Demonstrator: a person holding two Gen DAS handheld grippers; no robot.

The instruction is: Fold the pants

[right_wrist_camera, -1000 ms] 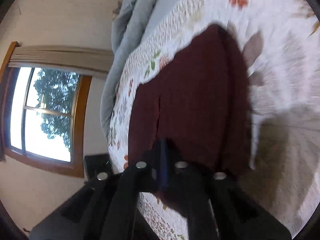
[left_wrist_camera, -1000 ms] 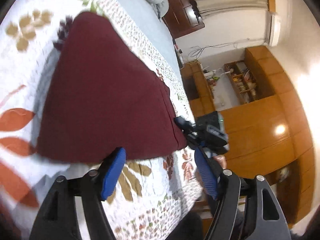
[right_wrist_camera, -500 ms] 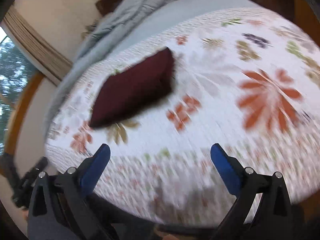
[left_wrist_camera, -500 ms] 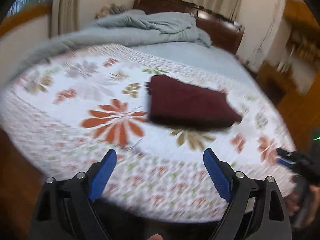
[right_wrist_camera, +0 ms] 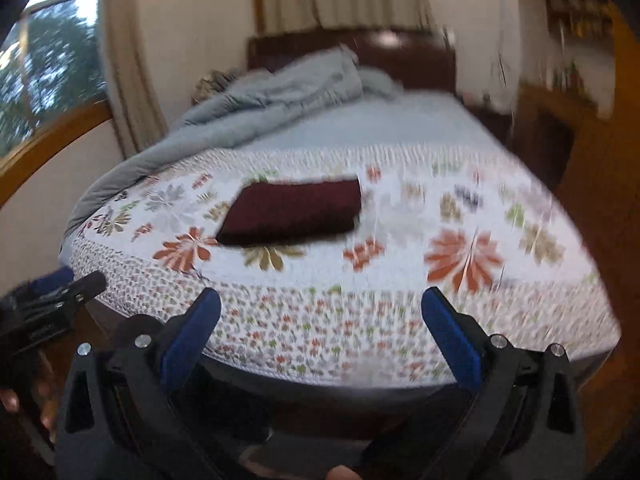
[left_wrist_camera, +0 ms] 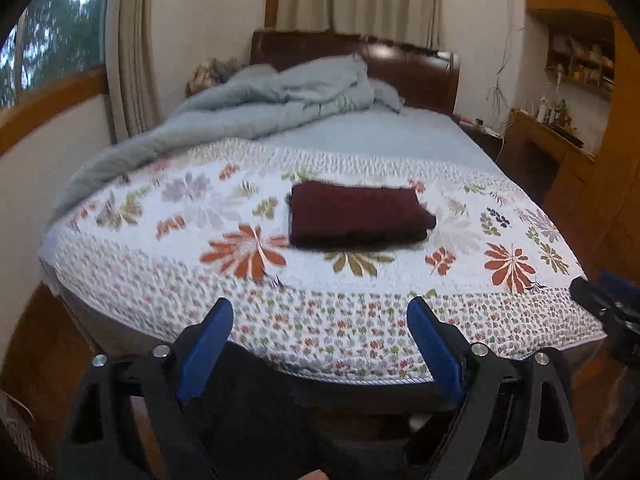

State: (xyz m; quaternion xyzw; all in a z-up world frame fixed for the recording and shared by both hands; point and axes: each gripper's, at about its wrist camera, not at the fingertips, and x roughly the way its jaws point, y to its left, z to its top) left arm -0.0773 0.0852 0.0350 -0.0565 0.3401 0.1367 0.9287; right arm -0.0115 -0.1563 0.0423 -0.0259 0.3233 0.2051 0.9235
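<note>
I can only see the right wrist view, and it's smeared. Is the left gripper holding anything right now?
Observer: No. In the left wrist view the left gripper stands open with nothing between its blue pads, short of the near edge of the white floral quilt.
Operator: And the pants, are they properly folded? All I get is a dark blur.
Observer: That view is sharp. The dark red folded pants lie on the quilt as a flat rectangle with their layers stacked at the right end, and nothing is touching them.
</note>
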